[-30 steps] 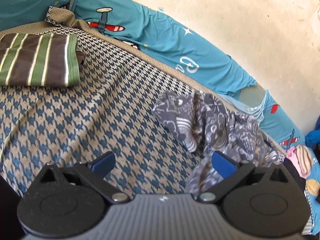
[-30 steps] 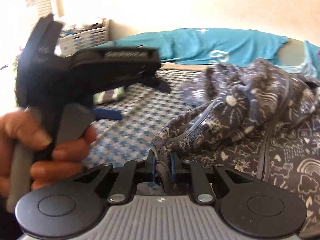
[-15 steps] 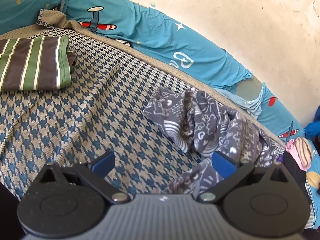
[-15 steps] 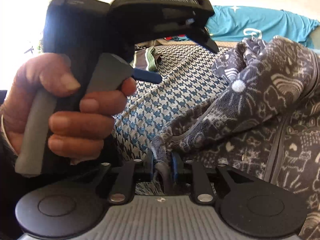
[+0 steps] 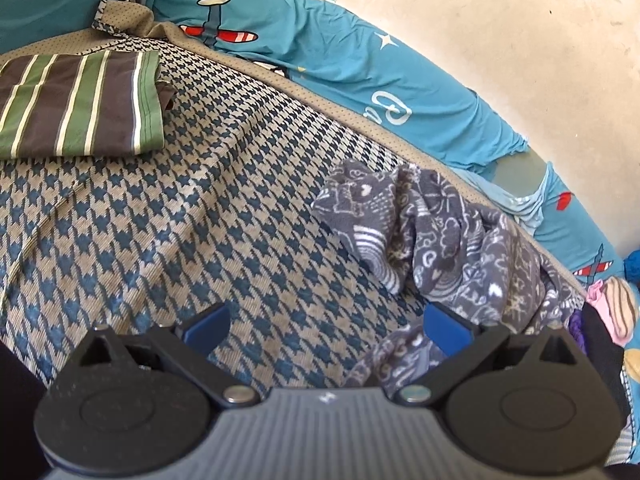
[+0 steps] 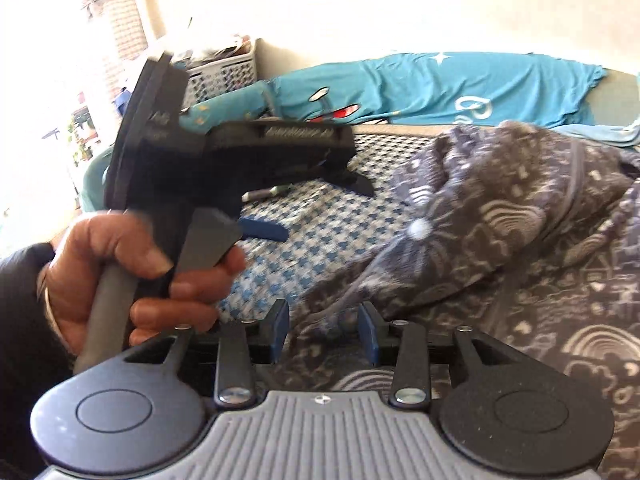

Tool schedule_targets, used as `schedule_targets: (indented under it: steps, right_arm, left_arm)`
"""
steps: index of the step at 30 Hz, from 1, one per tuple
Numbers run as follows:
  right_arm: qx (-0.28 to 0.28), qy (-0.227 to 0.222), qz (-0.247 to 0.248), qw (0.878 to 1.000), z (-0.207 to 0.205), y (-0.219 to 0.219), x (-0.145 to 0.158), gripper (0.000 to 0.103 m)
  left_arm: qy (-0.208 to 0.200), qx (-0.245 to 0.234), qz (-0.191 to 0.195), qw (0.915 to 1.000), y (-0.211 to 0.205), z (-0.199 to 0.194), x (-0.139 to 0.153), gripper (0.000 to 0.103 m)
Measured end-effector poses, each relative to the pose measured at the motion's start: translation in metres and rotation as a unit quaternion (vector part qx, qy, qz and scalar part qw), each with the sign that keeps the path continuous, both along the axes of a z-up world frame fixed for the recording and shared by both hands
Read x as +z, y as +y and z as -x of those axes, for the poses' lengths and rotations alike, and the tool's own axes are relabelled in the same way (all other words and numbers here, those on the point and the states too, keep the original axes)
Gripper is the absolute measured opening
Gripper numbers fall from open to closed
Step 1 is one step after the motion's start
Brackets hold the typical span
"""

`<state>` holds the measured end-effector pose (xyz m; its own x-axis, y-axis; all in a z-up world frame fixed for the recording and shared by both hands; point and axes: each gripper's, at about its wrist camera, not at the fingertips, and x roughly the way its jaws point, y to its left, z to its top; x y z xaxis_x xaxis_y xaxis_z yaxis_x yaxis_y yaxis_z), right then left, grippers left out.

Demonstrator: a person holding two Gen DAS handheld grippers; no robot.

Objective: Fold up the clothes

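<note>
Right gripper [image 6: 323,326]: my blue-padded jaws are opening; an edge of the grey fleece garment with white doodle print [image 6: 500,236] lies between them, pads off the cloth.
Left gripper [image 5: 326,326]: released, spread wide over the blue-and-tan houndstooth bedcover [image 5: 180,220]; nothing held.
Garment: crumpled on the bedcover, at 3 o'clock in the left view.
Left view only: folded green-and-brown striped cloth [image 5: 76,104] at 10 o'clock.
Right view only: my left hand [image 6: 132,272] on its grip.
</note>
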<state>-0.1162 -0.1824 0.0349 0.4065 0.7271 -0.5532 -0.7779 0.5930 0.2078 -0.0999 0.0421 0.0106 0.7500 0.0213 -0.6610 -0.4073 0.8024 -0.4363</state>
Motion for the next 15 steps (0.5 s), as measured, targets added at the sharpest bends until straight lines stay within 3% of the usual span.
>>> schedule_targets:
  steps: [5,10,15]
  right_arm:
    - [-0.059,-0.005,0.019,0.998,-0.017,-0.009,0.002,0.043]
    - [-0.113,0.031,0.002,0.993,-0.045,-0.037,0.001,0.043]
    - [-0.131,0.037,0.009,0.991,-0.058,-0.054,0.007,0.044]
  left_arm:
    - [0.003,-0.016,-0.014,0.9998,-0.009,-0.002,0.001,0.103]
    - [0.009,-0.029,-0.021,0.9993,-0.016,-0.007,-0.001,0.103]
    - [0.015,-0.039,-0.02,0.9989,-0.02,-0.015,-0.003,0.103]
